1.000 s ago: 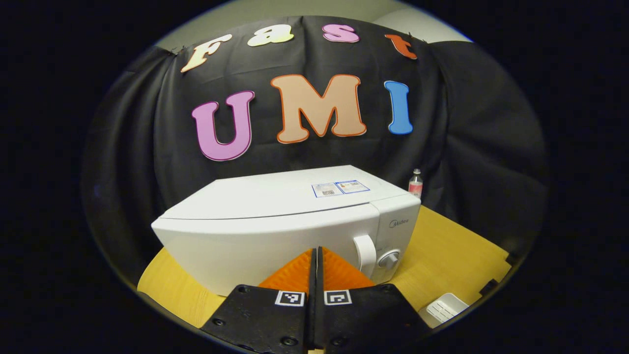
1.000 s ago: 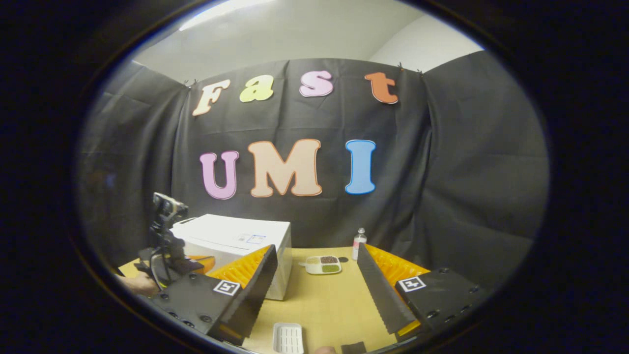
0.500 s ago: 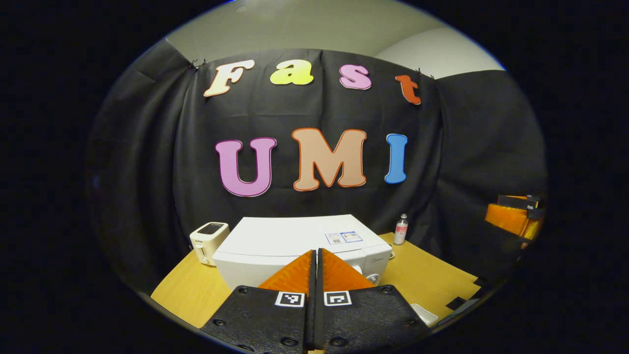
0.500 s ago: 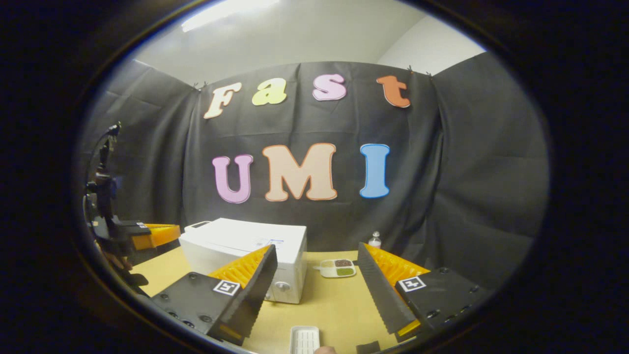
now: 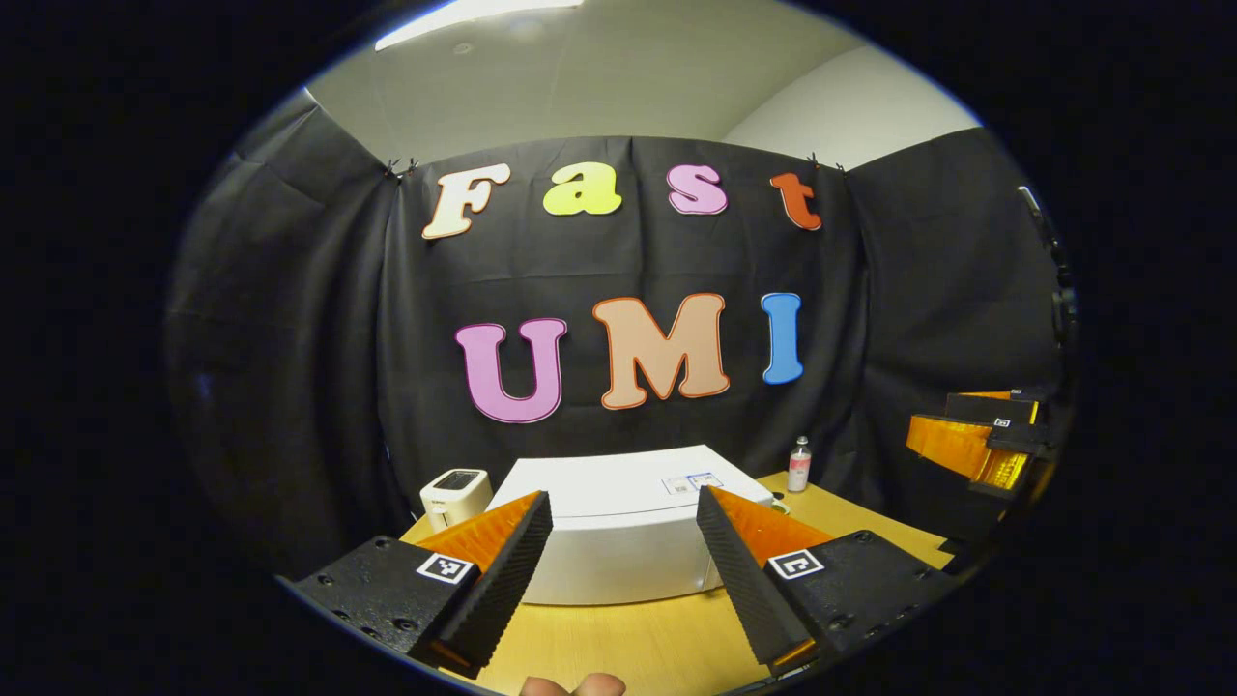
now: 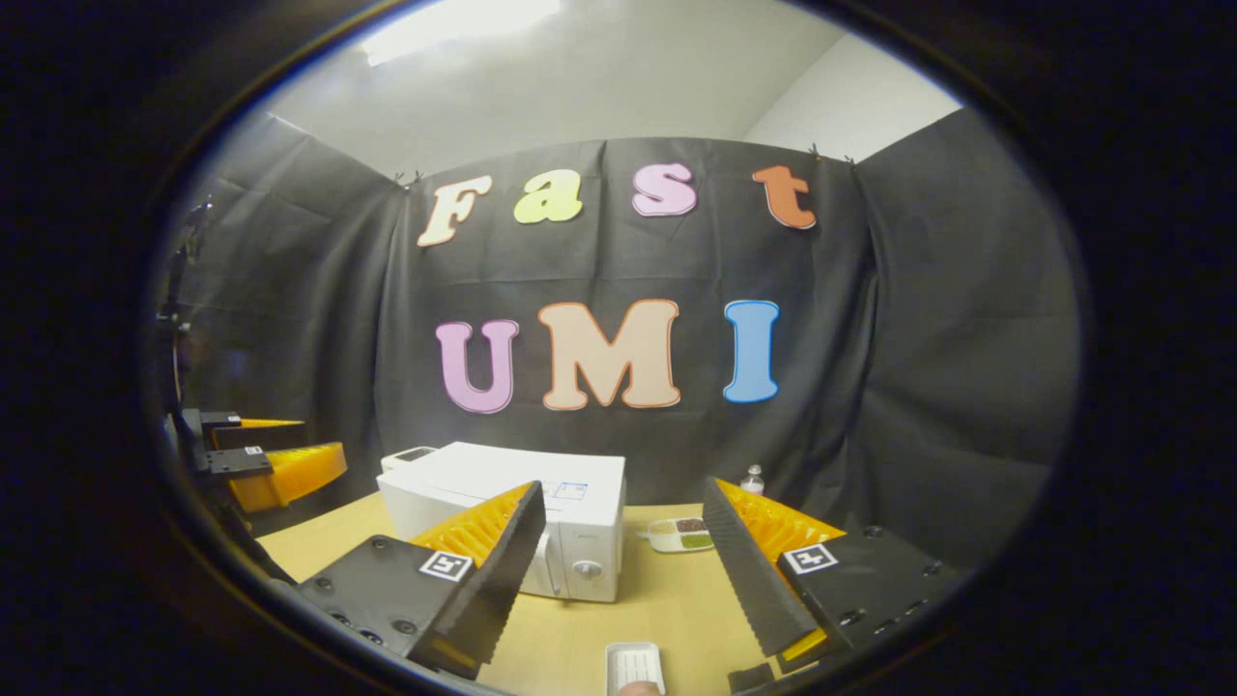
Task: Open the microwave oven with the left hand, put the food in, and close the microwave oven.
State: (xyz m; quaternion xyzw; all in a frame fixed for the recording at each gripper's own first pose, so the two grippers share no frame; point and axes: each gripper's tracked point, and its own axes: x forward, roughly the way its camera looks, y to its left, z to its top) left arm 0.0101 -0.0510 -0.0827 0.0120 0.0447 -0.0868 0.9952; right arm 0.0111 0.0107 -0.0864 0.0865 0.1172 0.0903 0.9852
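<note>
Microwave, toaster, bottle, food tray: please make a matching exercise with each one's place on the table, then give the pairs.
Things:
1. microwave
2. toaster
3. bottle
4. food tray

Places:
A. at the back by the cloth wall, right of the microwave
B. left of the microwave
C. on the tabletop right of the microwave, nearer than the bottle
D. middle of the table, door shut

Pairs: 1-D, 2-B, 3-A, 4-C

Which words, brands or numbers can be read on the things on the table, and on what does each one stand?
None can be read.
Stickers on top of the microwave oven: print too small to read.
Label on the bottle: too small and blurred.
</note>
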